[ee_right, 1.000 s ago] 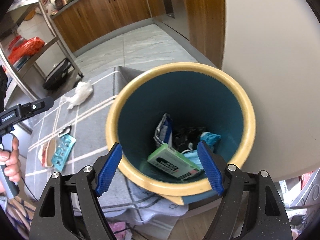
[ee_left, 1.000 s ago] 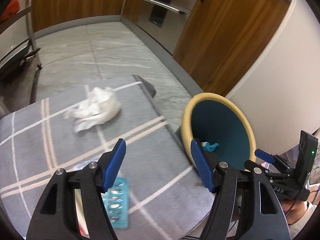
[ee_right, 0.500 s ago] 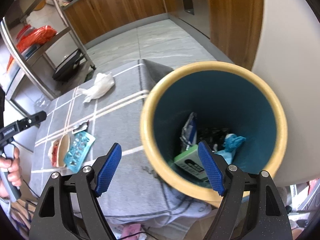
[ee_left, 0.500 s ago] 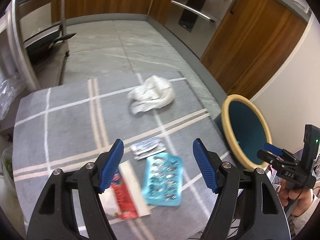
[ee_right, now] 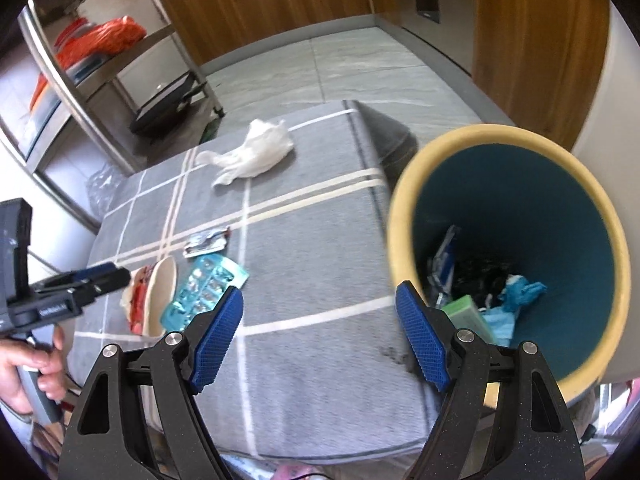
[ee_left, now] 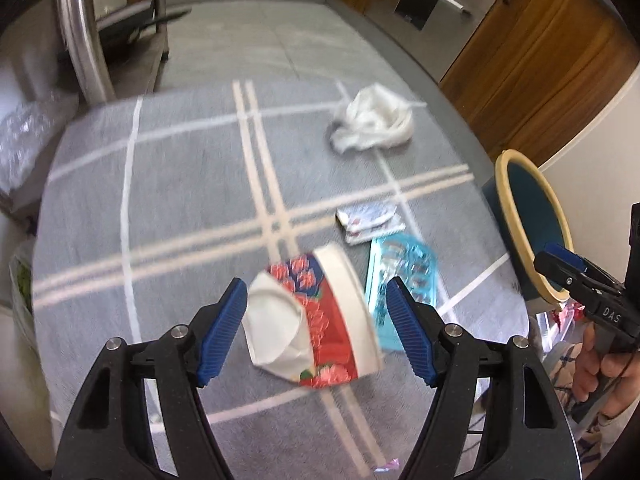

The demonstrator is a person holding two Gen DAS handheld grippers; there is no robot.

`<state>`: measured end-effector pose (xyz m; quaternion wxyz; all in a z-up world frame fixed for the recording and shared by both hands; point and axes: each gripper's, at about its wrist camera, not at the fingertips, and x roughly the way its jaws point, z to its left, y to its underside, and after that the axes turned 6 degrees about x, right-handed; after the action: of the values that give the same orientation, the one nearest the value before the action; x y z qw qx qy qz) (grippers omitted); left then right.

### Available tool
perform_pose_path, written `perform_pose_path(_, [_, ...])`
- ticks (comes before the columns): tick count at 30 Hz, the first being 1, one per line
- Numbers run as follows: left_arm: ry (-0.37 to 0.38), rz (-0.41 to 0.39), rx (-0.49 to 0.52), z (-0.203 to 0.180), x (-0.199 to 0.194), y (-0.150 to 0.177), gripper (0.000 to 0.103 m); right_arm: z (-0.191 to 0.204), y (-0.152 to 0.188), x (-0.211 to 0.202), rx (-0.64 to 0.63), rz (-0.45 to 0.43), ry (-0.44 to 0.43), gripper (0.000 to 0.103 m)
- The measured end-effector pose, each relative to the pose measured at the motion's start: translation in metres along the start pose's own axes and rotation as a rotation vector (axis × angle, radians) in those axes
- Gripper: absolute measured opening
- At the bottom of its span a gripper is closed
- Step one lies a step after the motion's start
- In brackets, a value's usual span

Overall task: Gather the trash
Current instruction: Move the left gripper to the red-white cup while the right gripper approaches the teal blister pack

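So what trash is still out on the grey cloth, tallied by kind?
Crushed paper cup: 1
Blue blister pack: 1
Foil wrapper: 1
White crumpled plastic bag: 1
Total: 4

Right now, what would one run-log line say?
left gripper: open over crushed paper cup | right gripper: open, empty | bin: part-filled | left on cloth: blister pack, wrapper, tissue

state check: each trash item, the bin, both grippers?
paper cup: crushed, on its side on the cloth
blister pack: flat on the cloth, beside the cup
foil wrapper: flat, loose
white plastic bag: crumpled, loose
bin: upright, partly filled
left gripper: open, over the cup
right gripper: open, empty
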<state>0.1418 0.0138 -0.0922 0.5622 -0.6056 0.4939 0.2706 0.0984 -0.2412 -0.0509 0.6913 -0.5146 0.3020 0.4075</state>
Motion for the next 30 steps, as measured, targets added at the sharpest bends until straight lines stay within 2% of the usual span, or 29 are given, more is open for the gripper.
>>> perform_pose_path(3, [0.02,0.022,0.005,-0.004,0.007,0.005,0.071,0.009,0.002,0.007,-0.012,0.013,-0.004,0.079])
perform_pose_path(6, [-0.063,0.052,0.074,-0.019,0.016,0.007,0.077,0.013,0.003,0.012,-0.014,0.024,-0.007,0.079])
perform_pose_path(9, [-0.106,0.079,0.101,-0.026,0.027,0.009,0.079,0.016,0.005,0.016,-0.022,0.034,-0.009,0.079])
perform_pose_path(11, [-0.167,0.092,0.138,-0.031,0.034,0.011,0.079,0.018,0.005,0.017,-0.026,0.036,-0.009,0.079])
perform_pose_path(14, [-0.185,0.091,0.158,-0.031,0.036,0.012,0.08,0.019,0.006,0.018,-0.027,0.038,-0.015,0.079])
perform_pose_path(22, [-0.21,0.037,0.132,-0.018,0.022,0.006,0.06,0.031,0.012,0.023,-0.049,0.062,-0.039,0.079])
perform_pose_path(27, [-0.184,0.009,0.1,-0.011,0.012,0.0,0.051,0.036,0.016,0.028,-0.048,0.091,-0.059,0.079])
perform_pose_path(30, [-0.161,-0.002,0.071,-0.006,0.007,-0.002,0.05,0.039,0.019,0.032,-0.041,0.111,-0.074,0.079])
